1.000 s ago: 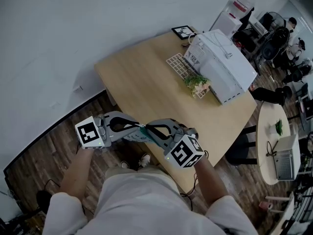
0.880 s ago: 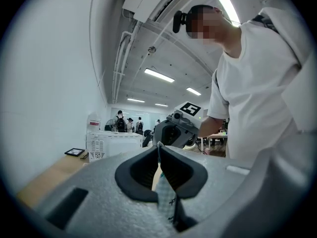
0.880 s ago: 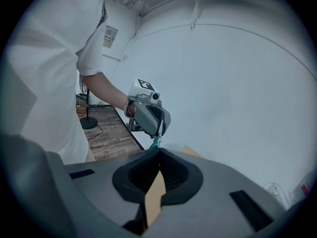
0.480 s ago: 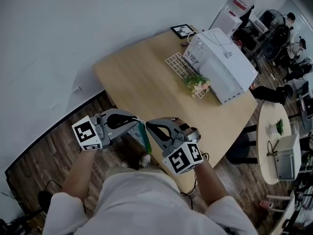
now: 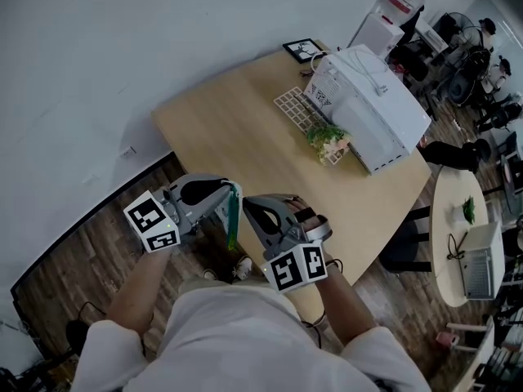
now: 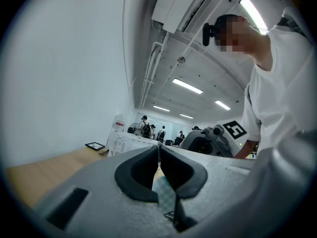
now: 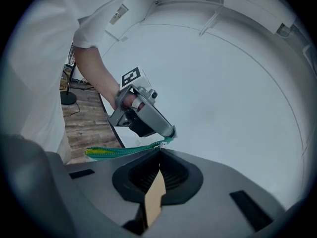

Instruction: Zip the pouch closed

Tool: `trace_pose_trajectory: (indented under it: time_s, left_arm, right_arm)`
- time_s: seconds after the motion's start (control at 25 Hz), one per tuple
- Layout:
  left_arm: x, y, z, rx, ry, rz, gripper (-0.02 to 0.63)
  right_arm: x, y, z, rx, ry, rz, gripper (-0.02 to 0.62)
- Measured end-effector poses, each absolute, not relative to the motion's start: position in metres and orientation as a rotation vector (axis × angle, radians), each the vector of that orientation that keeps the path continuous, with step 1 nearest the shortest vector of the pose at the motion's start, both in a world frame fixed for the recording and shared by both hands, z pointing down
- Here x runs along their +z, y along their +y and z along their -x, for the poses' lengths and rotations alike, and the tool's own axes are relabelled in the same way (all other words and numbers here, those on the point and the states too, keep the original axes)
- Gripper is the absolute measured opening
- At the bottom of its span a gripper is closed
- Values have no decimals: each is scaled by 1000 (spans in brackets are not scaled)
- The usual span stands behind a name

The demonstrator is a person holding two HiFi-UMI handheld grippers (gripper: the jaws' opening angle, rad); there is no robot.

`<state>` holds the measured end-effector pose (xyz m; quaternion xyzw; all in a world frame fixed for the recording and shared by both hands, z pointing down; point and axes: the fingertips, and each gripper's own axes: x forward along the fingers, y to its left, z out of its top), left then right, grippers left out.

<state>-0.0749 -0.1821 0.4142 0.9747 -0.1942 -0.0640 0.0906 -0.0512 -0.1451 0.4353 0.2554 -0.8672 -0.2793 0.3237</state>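
Observation:
A thin green pouch (image 5: 232, 219) hangs edge-on in the air between my two grippers, just off the wooden table's near corner. My left gripper (image 5: 232, 191) is shut on its top end, and pale green checked cloth (image 6: 166, 195) shows between its jaws. The right gripper (image 5: 245, 206) is shut too. In the right gripper view its tips (image 7: 159, 148) pinch the pouch's green and yellow edge (image 7: 119, 152) right beside the left gripper (image 7: 171, 132). The zipper pull is too small to make out.
The wooden table (image 5: 237, 129) carries a white boxy appliance (image 5: 372, 109), a white grid tray (image 5: 296, 109), a small basket of flowers (image 5: 331, 144) and a framed picture (image 5: 304, 51). A round side table (image 5: 449, 202) stands at the right. People sit at the far back.
Both grippers rolled and shifted slightly toward the left with the pouch. The pouch went from lying flat between them to hanging edge-on.

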Motion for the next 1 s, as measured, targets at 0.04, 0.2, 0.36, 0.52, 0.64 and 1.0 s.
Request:
trace_pose_trajectory:
  time_s: [0.04,0.2,0.36,0.52,0.64,1.0]
  left_arm:
    - [415,-186,75,-189,-599,-2888,23]
    - [418,-197,73,-163,-650,-2871,23]
    - [422,-206,72,-155,-700,-2856,23]
    - [421,-211,70,-129,-735,-2872,23]
    - [421,-213,69,-123,-754,-2877,23]
    - [424,-225,71,-147,-865,-2835,23]
  right_arm:
    - [436,-146,51,-728,-2274,-675,3]
    - [441,-151,48,-698,-2276,-692,3]
    - [443,-155,45,-678,-2283,-700,3]
    - [445,-158,43,-662,-2287,-715,3]
    - [445,-160,42,-638,-2300,-729,3]
    - [446,-162,40,-605,-2306,-728,2]
